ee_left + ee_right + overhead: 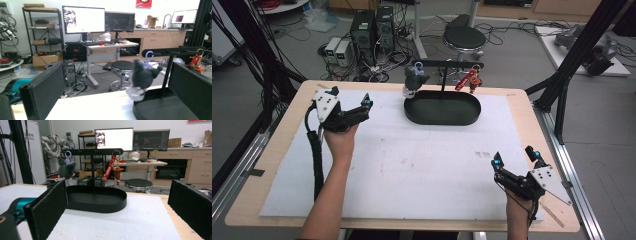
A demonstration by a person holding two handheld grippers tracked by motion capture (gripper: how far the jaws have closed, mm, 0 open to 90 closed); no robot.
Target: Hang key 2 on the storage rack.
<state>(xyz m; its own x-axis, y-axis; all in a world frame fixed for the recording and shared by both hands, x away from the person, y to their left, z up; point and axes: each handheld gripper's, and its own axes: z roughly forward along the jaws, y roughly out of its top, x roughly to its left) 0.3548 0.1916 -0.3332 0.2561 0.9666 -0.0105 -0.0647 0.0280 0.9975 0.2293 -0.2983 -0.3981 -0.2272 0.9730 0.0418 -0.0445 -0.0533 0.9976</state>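
The grey plush keychain [414,80] hangs at the left end of the stand's crossbar [447,64], its lower part hidden behind the far rim of the black oval tray [442,119]; the red keychain [469,80] hangs at the right end, its details too small to read. The tray looks bare inside. The left gripper [349,107] and right gripper [516,157] each hold 2 jaws spread, pinching nothing, above the white surface [412,170].

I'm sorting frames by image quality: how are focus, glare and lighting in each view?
High view: even, soft light, faint shadows, slightly soft throughout; the black tray reads clearly. Left gripper view: the near jaws are blurred, the grey plush keychain fairly sharp, the monitor blown out white. Right gripper view: the near jaws are soft, the red keychain legible, bright screens behind.
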